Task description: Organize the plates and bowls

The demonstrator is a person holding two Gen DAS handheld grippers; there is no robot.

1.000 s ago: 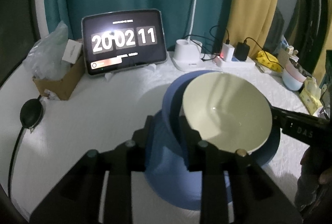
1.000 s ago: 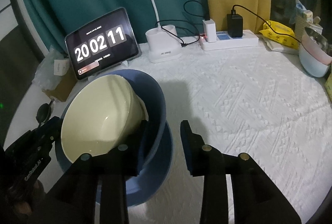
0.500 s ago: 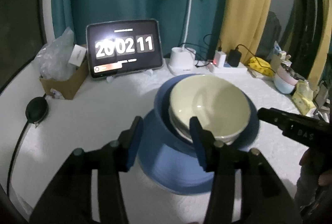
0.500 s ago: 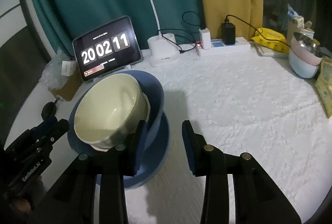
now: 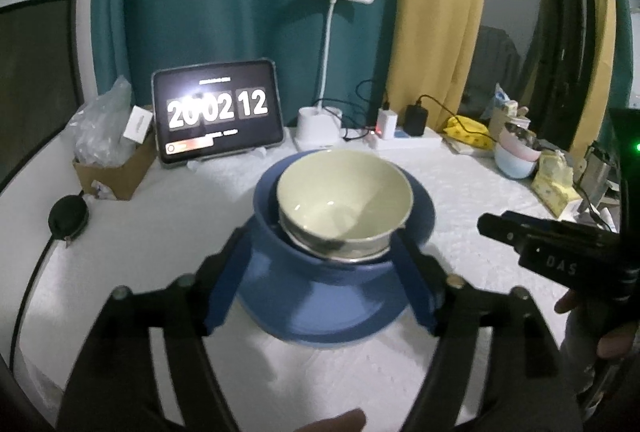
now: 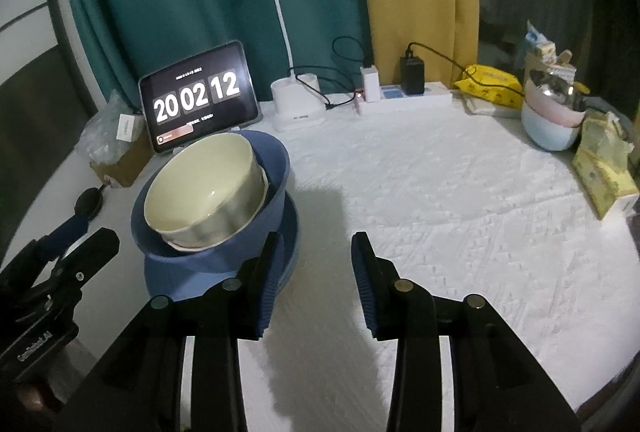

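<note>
A cream bowl (image 5: 344,200) sits nested in a blue bowl (image 5: 320,264), which stands on a blue plate (image 5: 320,324) on the white cloth. My left gripper (image 5: 322,244) is drawn back from the stack, its jaws opening wide. The blue bowl shows between its fingers (image 5: 228,284), and neither pad touches it. In the right wrist view the cream bowl (image 6: 200,188) leans slightly inside the blue bowl (image 6: 276,160). My right gripper (image 6: 316,240) hovers just right of the blue plate (image 6: 292,232), jaws opening, with nothing between them.
A pink and pale blue bowl stack (image 6: 552,120) stands at the far right beside yellow tissue packs (image 6: 604,168). Along the back are a tablet clock (image 6: 196,100), a white desk lamp (image 6: 298,108), a power strip (image 6: 404,98) and a cardboard box (image 5: 112,168).
Both grippers have let go of the bowls and drawn back, the left one spreading wide. The cream bowl has dropped from a steep tilt to rest nearly level in the blue bowl.
</note>
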